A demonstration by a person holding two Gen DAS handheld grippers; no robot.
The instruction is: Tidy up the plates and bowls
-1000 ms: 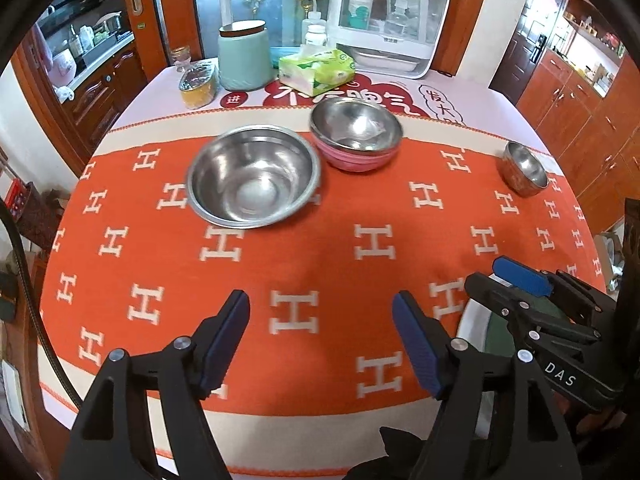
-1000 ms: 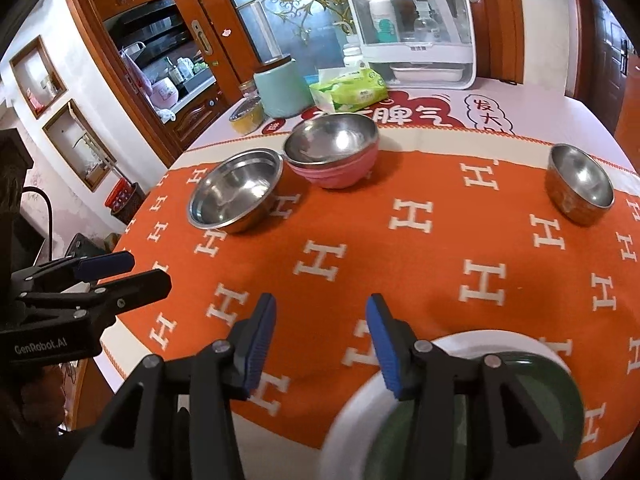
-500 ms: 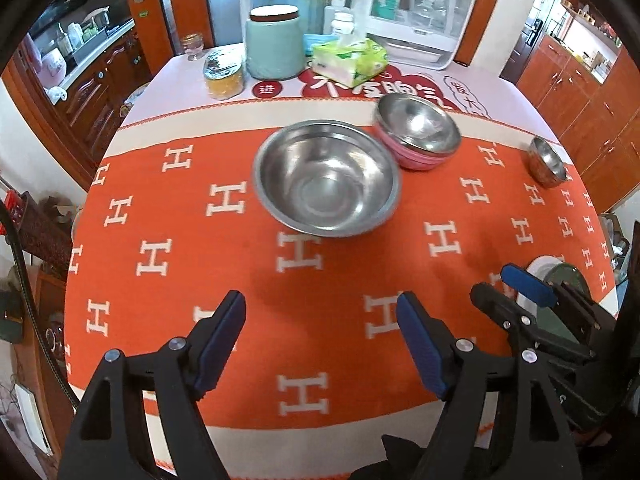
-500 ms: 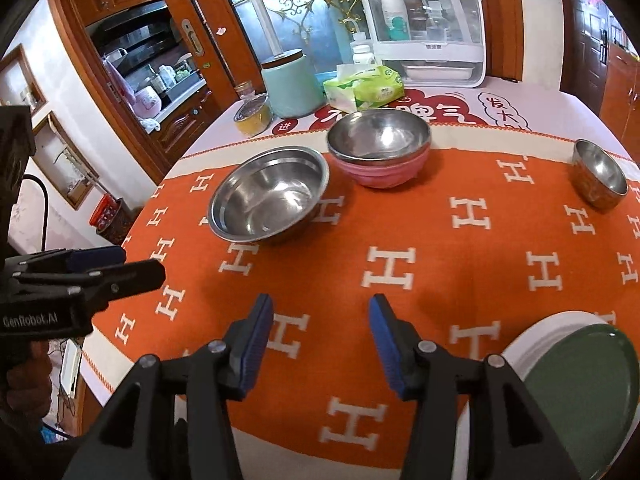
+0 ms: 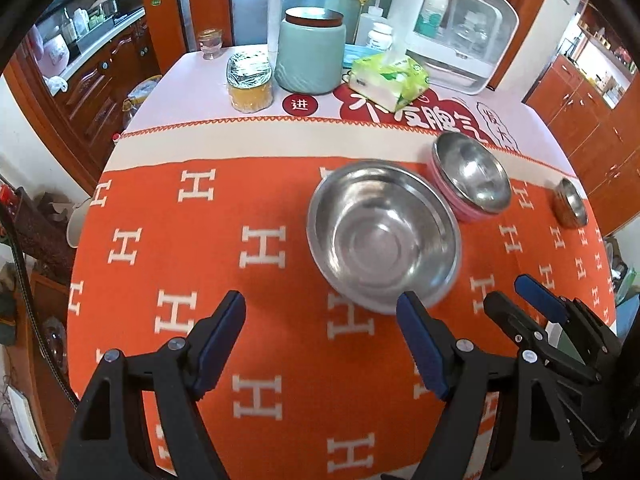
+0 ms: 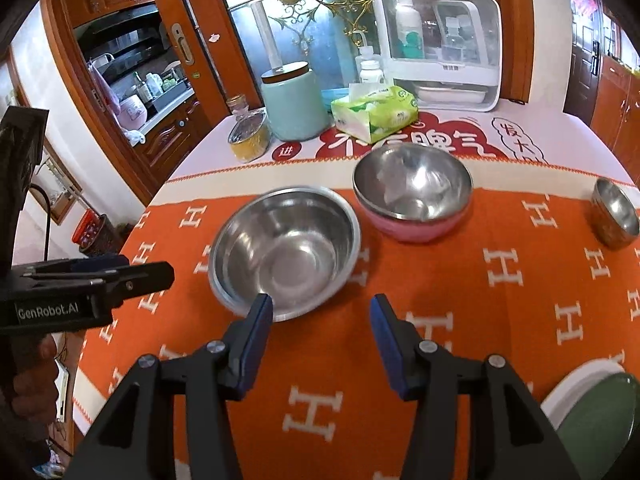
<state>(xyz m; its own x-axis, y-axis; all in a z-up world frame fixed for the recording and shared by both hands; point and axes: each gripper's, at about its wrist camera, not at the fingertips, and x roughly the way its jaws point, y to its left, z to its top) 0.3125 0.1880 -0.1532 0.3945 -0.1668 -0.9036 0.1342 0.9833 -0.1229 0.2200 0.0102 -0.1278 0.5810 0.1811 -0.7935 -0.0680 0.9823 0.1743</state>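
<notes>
Bowl (image 6: 284, 248) lies just beyond right gripper's (image 6: 322, 334) parted, empty jaws.

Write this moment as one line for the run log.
left gripper: open, empty | right gripper: open, empty | large steel bowl: on tablecloth, untouched

The right gripper (image 6: 320, 316) hung with jaws apart and empty over the orange-clothed surface (image 6: 460, 300), its left pad overlapping the large steel bowl (image 6: 284, 252) (pink bowl (image 6: 414, 196) beyond).
</notes>
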